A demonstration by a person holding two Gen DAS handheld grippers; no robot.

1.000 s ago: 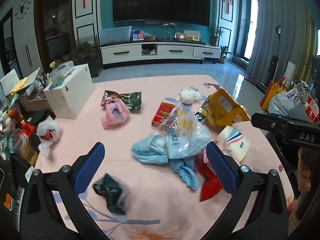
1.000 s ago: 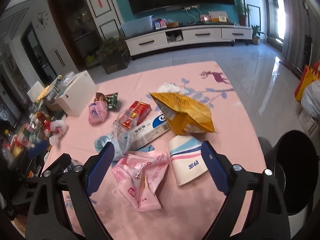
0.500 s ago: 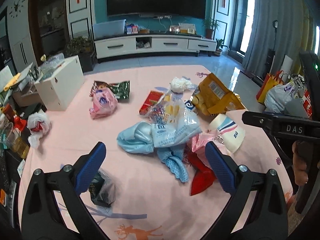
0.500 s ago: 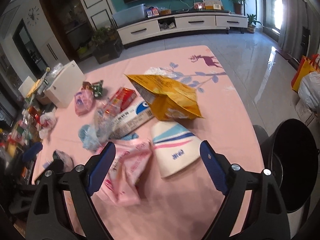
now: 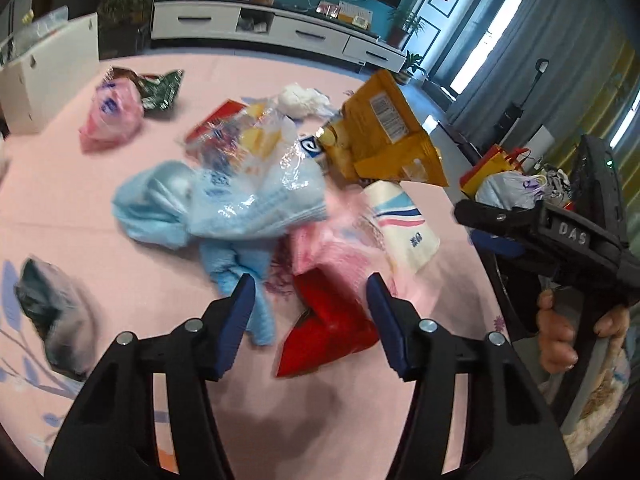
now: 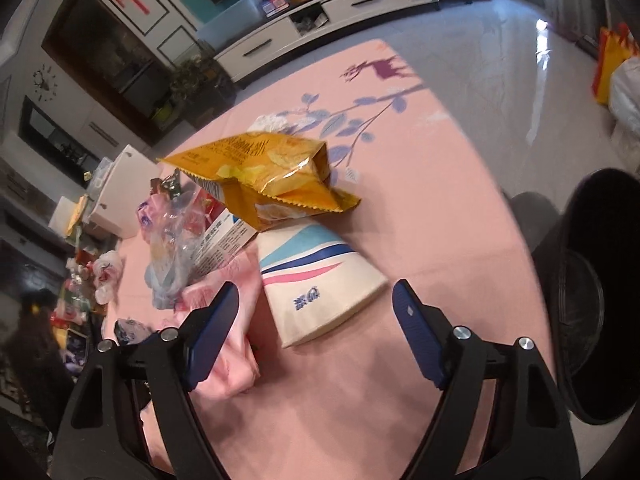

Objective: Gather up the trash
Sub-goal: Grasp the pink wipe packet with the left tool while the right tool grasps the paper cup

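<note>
Left wrist view: the left gripper (image 5: 310, 312) has its jaws closing around the red wrapper (image 5: 332, 320), not yet pinching it. This wrapper lies near the table's (image 5: 100, 264) near edge, beside the blue cloth (image 5: 160, 208). Other litter, including the yellow chip bag (image 5: 384, 136), is spread toward the far edge.

Right wrist view: the right gripper (image 6: 316, 324) is closing, jaws wide, framing the paper cup (image 6: 320, 280) near the table's right edge without contact. The black bin (image 6: 600, 292) stands off that edge. Judgement: collection has barely begun; nearly all trash remains.

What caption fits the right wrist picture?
Right gripper closing around a flattened paper cup beside a yellow chip bag.
</note>
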